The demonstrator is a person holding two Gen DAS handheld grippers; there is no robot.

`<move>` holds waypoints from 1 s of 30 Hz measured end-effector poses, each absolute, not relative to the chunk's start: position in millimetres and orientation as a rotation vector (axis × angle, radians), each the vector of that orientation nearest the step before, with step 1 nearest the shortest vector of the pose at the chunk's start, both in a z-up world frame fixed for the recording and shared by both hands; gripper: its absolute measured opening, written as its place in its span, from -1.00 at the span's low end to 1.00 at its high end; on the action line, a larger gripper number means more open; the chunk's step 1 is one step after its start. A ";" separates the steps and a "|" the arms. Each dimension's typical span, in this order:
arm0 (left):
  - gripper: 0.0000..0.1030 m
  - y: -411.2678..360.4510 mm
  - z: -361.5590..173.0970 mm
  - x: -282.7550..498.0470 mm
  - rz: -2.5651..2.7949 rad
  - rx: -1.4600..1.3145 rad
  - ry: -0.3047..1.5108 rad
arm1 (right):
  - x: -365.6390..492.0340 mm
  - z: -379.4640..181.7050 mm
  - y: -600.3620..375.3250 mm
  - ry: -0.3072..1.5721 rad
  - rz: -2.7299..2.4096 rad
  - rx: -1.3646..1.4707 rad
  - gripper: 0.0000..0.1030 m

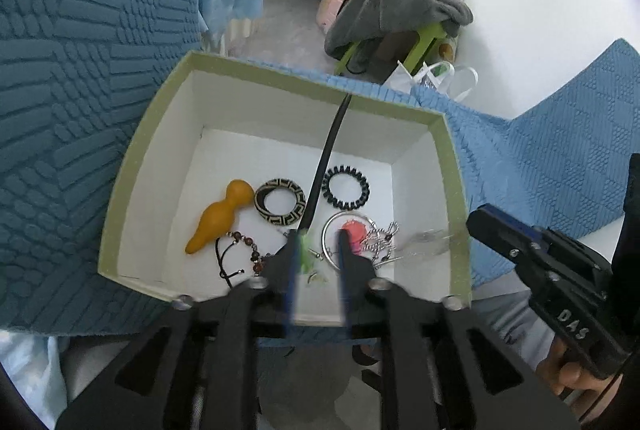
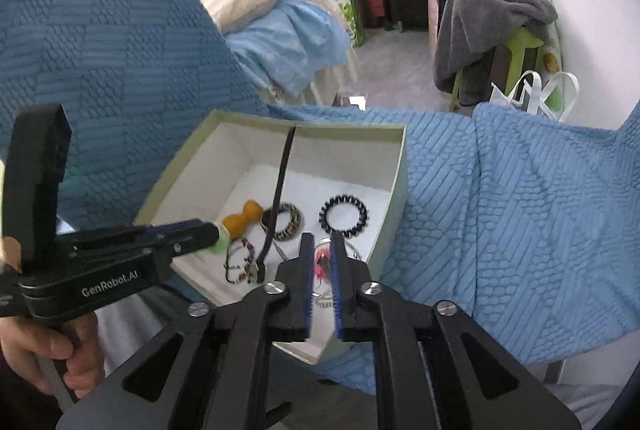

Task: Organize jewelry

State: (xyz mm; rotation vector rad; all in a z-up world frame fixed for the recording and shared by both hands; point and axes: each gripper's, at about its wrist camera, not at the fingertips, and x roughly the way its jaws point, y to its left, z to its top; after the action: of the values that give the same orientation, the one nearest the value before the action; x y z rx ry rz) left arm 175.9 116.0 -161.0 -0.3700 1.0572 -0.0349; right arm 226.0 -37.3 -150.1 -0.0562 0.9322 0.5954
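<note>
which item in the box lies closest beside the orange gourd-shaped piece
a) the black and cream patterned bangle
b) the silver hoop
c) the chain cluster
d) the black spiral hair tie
a: the black and cream patterned bangle sits right next to the orange gourd-shaped piece on the same side of the black divider strip, while the black spiral hair tie lies across it.

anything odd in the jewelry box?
Yes: the black divider strip leans off-line instead of splitting the box squarely. The beaded bracelet and keyring chains lie tangled along the near wall.
</note>
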 end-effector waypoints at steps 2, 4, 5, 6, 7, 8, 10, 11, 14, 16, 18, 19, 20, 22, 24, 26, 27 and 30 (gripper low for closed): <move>0.26 119.0 -146.4 170.8 -0.013 -0.366 1.018 | 224.8 -136.7 -39.4 0.904 0.594 -0.047 -0.37; 0.29 121.3 -130.1 166.3 -0.017 -0.361 0.980 | 221.2 -120.4 -41.8 0.868 0.593 -0.045 -0.35; 0.29 122.3 -123.2 166.0 -0.019 -0.360 0.973 | 218.7 -110.8 -43.6 0.850 0.592 -0.043 -0.35; 0.29 122.9 -114.1 164.2 -0.021 -0.357 0.960 | 217.0 -102.9 -44.4 0.836 0.598 -0.037 -0.35; 0.29 122.7 -104.1 161.0 -0.021 -0.347 0.942 | 214.4 -90.7 -46.4 0.814 0.606 -0.023 -0.35; 0.29 122.0 -89.0 155.6 -0.018 -0.331 0.915 | 210.0 -78.0 -48.8 0.788 0.609 -0.014 -0.35; 0.29 120.9 -68.5 148.2 -0.013 -0.314 0.879 | 199.7 -53.5 -52.8 0.726 0.611 -0.013 -0.35; 0.29 120.0 -54.7 142.3 -0.013 -0.305 0.852 | 194.3 -41.3 -55.3 0.697 0.612 -0.008 -0.35; 0.29 116.7 -18.4 124.5 -0.006 -0.273 0.774 | 175.2 -4.0 -62.9 0.615 0.613 0.012 -0.35; 0.29 114.4 3.5 112.4 -0.010 -0.256 0.727 | 162.8 16.1 -67.5 0.565 0.606 0.028 -0.35; 0.29 112.5 17.6 104.4 -0.009 -0.243 0.697 | 149.4 33.0 -72.1 0.521 0.593 0.035 -0.35; 0.29 112.0 24.2 100.5 -0.007 -0.239 0.685 | 144.6 37.5 -73.9 0.506 0.588 0.035 -0.35; 0.29 111.0 31.9 94.3 -0.005 -0.231 0.669 | 140.0 42.0 -75.0 0.494 0.584 0.034 -0.35; 0.29 110.4 40.0 87.0 -0.004 -0.225 0.649 | 128.9 50.9 -81.8 0.470 0.580 0.040 -0.35; 0.29 109.3 47.1 78.9 0.003 -0.215 0.630 | 117.9 55.5 -86.1 0.451 0.566 0.041 -0.35; 0.29 107.9 50.7 72.2 0.011 -0.203 0.625 | 109.9 56.5 -90.7 0.445 0.568 0.042 -0.35; 0.29 107.3 50.4 71.5 0.008 -0.205 0.634 | 103.9 56.0 -92.5 0.440 0.563 0.040 -0.35; 0.29 104.2 49.5 66.5 0.004 -0.208 0.640 | 95.8 49.4 -96.2 0.443 0.560 0.044 -0.35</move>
State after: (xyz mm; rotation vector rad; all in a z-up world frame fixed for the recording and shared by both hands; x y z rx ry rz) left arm 66.5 104.2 49.5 -0.2077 0.6403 0.0037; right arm 95.8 -96.2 49.4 0.0438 0.4434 0.5595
